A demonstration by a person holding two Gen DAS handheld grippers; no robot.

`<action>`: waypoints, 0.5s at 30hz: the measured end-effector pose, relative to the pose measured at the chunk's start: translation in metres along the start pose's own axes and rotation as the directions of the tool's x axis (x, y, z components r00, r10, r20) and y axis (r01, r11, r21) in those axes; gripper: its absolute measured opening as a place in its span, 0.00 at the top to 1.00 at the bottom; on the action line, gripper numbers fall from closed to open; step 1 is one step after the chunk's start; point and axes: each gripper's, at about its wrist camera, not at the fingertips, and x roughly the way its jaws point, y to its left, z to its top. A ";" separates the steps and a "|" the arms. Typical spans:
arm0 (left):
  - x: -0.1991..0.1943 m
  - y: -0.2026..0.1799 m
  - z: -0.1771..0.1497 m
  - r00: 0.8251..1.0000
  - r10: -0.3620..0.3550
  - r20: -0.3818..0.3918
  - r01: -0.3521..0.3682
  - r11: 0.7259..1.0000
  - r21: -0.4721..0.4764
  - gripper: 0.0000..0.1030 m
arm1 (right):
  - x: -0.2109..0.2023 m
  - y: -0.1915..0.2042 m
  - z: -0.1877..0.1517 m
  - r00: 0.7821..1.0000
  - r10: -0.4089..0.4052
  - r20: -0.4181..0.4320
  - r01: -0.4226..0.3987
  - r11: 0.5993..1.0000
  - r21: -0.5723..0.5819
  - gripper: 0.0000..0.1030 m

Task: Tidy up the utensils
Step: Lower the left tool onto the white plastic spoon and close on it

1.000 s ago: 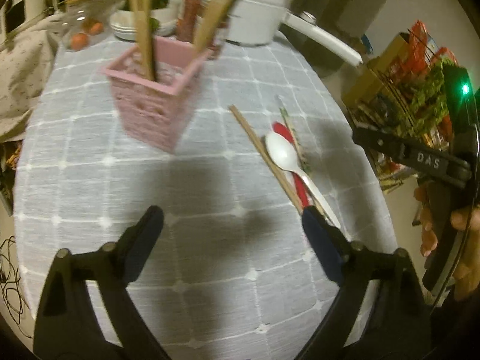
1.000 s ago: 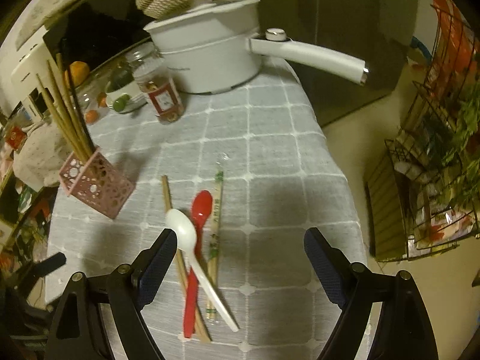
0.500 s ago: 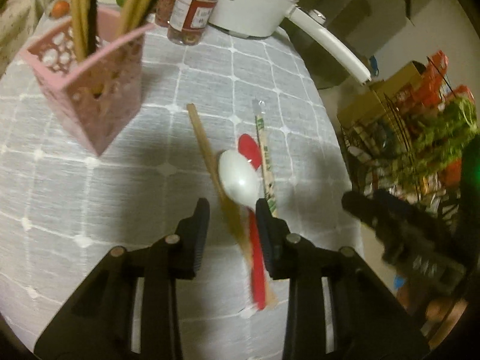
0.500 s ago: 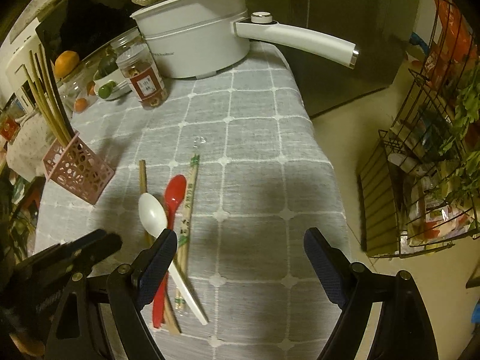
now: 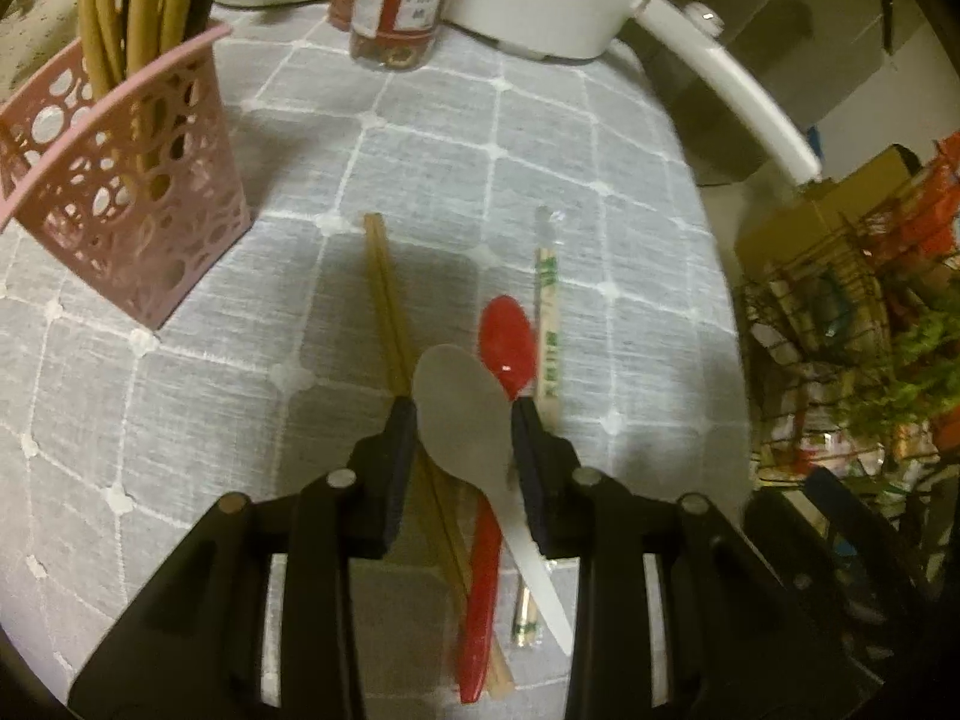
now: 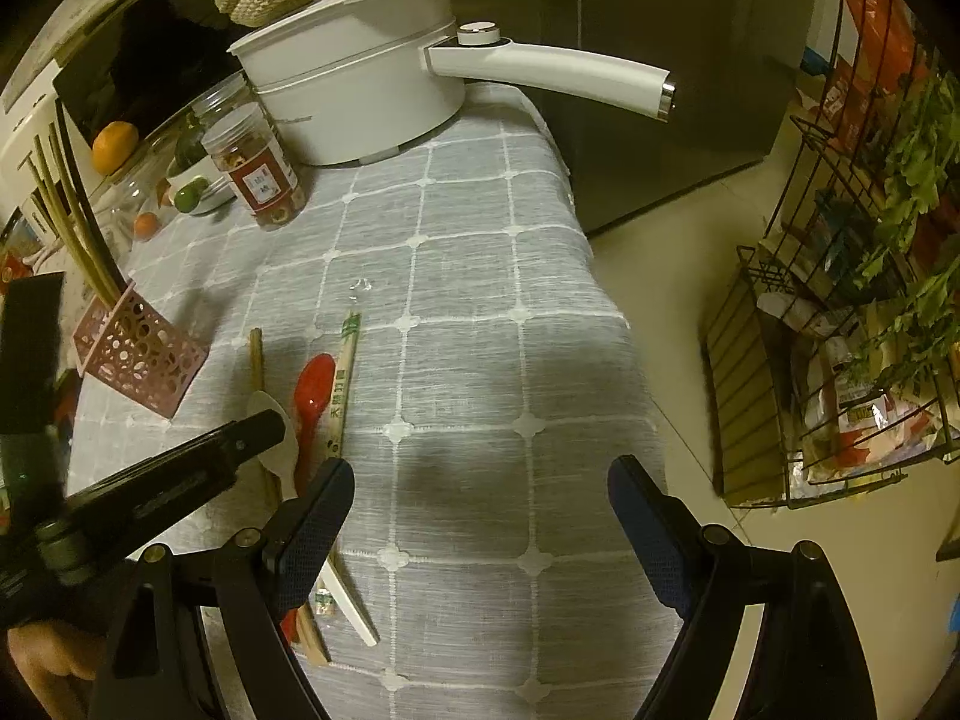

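Two grippers work over the grey checked tablecloth, which drops off at its right edge toward the floor and a wire rack, so the open room lies on the bare cloth ahead of the right gripper, whose jaws stand wide with nothing between them. At the back the white pot and a jar close that side; on the left the pink holder, already bearing long sticks, stands clear of the loose pile. Since a second ago the left gripper has swung in over that pile and its jaws have narrowed around the bowl of the white spoon; whether the pads truly press it or merely flank it is hard to tell from this angle. Beneath it lie the red spoon, a bare chopstick and wrapped chopsticks, touching or crossing, so lifting one may drag the others.
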 end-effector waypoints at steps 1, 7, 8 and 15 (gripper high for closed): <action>0.002 0.002 0.000 1.000 0.000 -0.005 -0.001 1.000 -0.009 0.67 | 0.000 0.000 0.000 1.000 0.001 0.001 -0.001 1.000 0.001 0.15; 0.006 0.006 0.002 1.000 0.011 -0.007 -0.011 1.000 0.006 0.94 | 0.000 -0.001 0.000 1.000 -0.001 -0.002 0.001 1.000 0.002 0.15; 0.005 0.008 0.001 1.000 -0.001 -0.005 0.001 1.000 0.009 0.94 | 0.001 -0.002 0.000 1.000 -0.002 -0.004 0.002 1.000 0.002 0.15; -0.009 0.023 0.005 0.993 -0.109 0.035 0.109 0.994 0.021 0.98 | 0.009 0.003 0.001 1.000 -0.007 -0.020 0.007 1.000 0.012 0.15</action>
